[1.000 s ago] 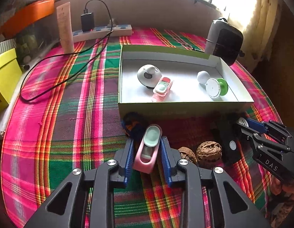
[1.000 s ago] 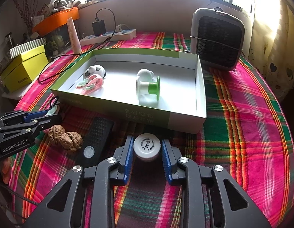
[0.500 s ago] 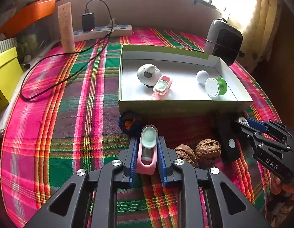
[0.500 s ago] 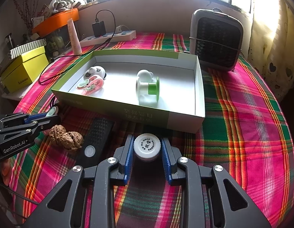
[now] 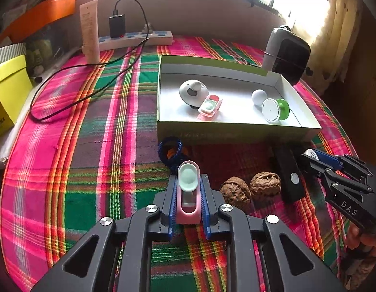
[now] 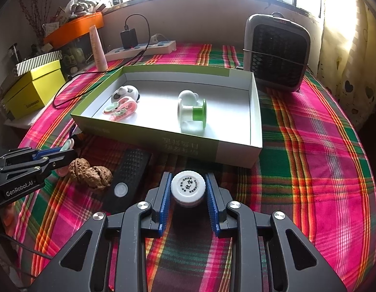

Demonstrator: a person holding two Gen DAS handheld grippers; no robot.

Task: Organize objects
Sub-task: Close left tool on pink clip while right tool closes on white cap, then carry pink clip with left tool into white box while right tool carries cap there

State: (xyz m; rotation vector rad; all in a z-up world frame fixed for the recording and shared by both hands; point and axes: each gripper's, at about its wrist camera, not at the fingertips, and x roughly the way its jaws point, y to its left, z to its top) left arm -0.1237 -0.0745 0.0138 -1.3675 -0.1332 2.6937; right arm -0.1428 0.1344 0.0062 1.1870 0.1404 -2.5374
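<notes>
Two grippers sit low over the plaid tablecloth (image 5: pixel 95 126), each closed on something small. The left gripper (image 5: pixel 188 194) clamps a pink clip (image 5: pixel 188 194) between its blue pads; the clip is a slim rounded pink body with a pale mint oval pad at its far end and a clear window in the middle, pointing away from the camera. The right gripper (image 6: pixel 188 189) pinches a white bottle cap (image 6: pixel 188 187) from both sides; the cap is round with a ribbed edge and small dark print on its flat top, and it sits on a short white container just above the cloth. Just beside the left gripper lie two brown walnuts (image 5: pixel 251 188), touching each other, with a black remote (image 5: pixel 288 175) next to them and a dark blue hair tie (image 5: pixel 170 151) ahead of the clip. Beyond these stands a shallow box (image 6: pixel 163 143), green outside and white inside, its near wall close to both grippers. Inside it lie a second pink clip (image 5: pixel 209 107) against a white rounded gadget (image 5: pixel 192 91) at one end, and a white and green spool (image 6: pixel 192 114) with a white ball (image 5: pixel 258 96) near the other. Farther off stand a small dark fan (image 6: pixel 277 53), a white power strip (image 5: pixel 136 40) with a black charger, an upright tube (image 5: pixel 90 31) and a yellow box (image 6: pixel 34 90) at the table's edge.
</notes>
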